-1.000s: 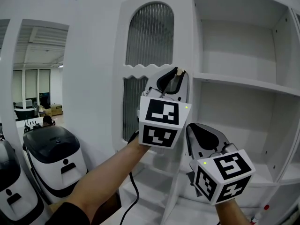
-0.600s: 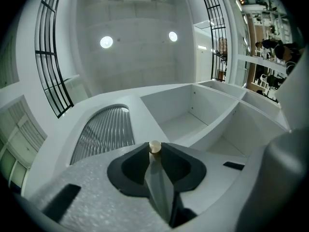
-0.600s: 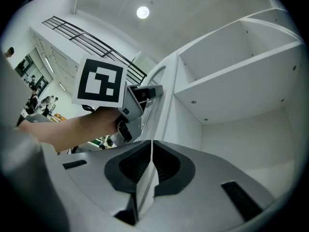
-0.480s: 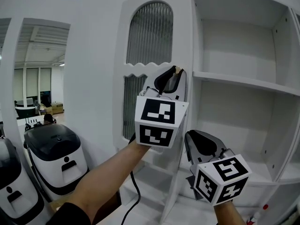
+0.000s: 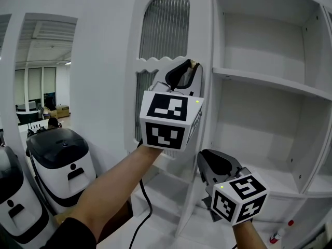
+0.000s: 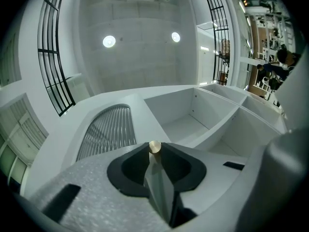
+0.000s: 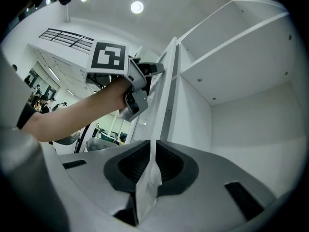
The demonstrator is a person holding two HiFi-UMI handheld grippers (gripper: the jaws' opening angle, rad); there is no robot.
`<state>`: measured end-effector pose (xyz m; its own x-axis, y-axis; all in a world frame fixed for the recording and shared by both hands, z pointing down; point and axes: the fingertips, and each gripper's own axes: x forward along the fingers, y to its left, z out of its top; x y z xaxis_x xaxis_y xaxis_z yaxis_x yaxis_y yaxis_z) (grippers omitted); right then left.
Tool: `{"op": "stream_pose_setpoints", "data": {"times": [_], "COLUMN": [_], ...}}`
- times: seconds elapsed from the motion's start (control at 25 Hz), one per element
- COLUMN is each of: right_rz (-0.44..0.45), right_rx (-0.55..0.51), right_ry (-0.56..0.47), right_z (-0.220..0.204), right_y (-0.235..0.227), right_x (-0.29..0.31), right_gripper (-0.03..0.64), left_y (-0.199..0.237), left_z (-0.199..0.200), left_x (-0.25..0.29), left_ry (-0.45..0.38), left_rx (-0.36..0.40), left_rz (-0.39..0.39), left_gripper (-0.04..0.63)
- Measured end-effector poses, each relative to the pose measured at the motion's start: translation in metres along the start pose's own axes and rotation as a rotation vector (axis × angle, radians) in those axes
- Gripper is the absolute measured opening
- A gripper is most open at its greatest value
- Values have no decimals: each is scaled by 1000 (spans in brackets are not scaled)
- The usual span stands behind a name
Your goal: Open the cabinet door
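Standing upright and ajar beside the open shelves [image 5: 270, 87], the cabinet door [image 5: 155, 45] has its brass knob [image 6: 154, 146] at the right edge pinched by the left hand-held gripper [image 5: 188, 66], while the right hand-held gripper [image 5: 206, 160], jaws pressed together and empty, hangs lower near that edge.

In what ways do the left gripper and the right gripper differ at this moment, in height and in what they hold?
The left gripper is raised against the cabinet door; the right gripper hangs lower, before the open shelves. The left gripper's jaws are closed on the small golden knob; the right gripper's jaws are together with nothing between them. Both are shut.
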<state>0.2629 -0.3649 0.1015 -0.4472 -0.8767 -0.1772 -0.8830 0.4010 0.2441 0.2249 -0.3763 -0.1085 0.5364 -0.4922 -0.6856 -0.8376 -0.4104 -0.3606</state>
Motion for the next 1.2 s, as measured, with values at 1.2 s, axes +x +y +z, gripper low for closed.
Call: {"op": "stream_pose_setpoints", "data": {"times": [1.2], "right_rz": [165], "right_rx": [203], "right_ry": [98], "right_z": [-87], "right_y": [26], "right_x": [17], "right_gripper": [89], "left_y": [0], "left_z": [4], "left_x": [-4], "left_ry": [83], "left_rx": [46], "left_rz": [64], "left_gripper": [86]}}
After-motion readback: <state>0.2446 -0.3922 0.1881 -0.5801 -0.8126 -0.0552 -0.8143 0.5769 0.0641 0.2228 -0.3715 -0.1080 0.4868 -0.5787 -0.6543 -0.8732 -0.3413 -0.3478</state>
